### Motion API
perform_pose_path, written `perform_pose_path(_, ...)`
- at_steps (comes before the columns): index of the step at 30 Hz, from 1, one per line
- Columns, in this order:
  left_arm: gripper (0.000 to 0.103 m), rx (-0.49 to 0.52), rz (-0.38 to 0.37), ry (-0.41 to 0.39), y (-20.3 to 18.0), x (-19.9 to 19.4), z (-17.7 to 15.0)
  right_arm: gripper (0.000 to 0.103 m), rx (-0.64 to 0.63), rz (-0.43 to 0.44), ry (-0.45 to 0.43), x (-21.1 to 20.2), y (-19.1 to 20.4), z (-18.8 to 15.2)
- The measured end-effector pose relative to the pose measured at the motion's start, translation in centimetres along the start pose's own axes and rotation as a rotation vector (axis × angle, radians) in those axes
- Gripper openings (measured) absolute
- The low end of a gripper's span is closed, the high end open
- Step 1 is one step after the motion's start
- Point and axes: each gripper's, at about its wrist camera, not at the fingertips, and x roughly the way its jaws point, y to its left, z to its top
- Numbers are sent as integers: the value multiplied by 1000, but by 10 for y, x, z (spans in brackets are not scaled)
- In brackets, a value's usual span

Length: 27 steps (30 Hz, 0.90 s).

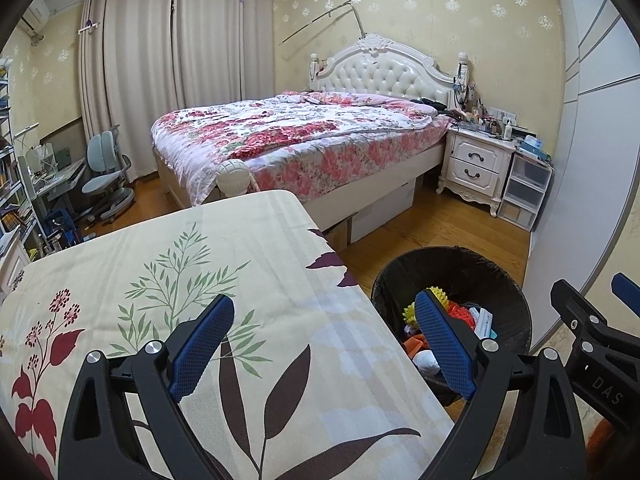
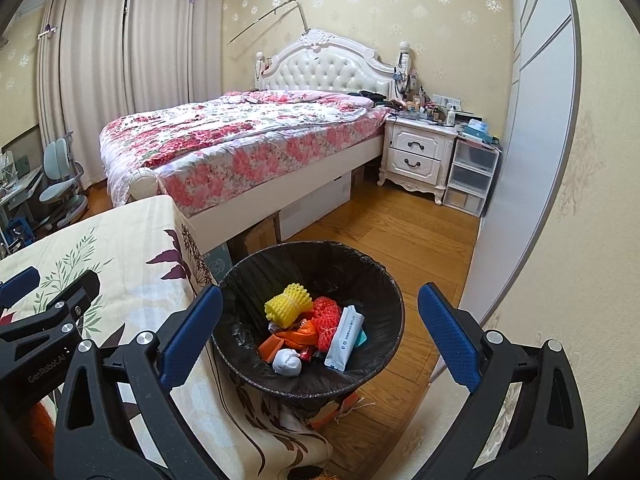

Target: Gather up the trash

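Black-lined bin beside tablecloth edge, hand-held grippers spread

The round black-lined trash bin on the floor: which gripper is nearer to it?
Right. The right gripper hangs open directly over the round black-lined trash bin, framing its contents. The left gripper is open above the floral-cloth table, beside the bin.

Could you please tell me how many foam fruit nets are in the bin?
2: a yellow net at the left of the pile in the bin, and a red net just right of it. More may lie hidden underneath.
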Motion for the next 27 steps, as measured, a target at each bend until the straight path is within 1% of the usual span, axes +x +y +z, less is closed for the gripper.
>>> perform_pose_path(27, 91, -6, -8, -5, -5, -8, 7, 96, 0, 1, -1, -2, -1, 1)
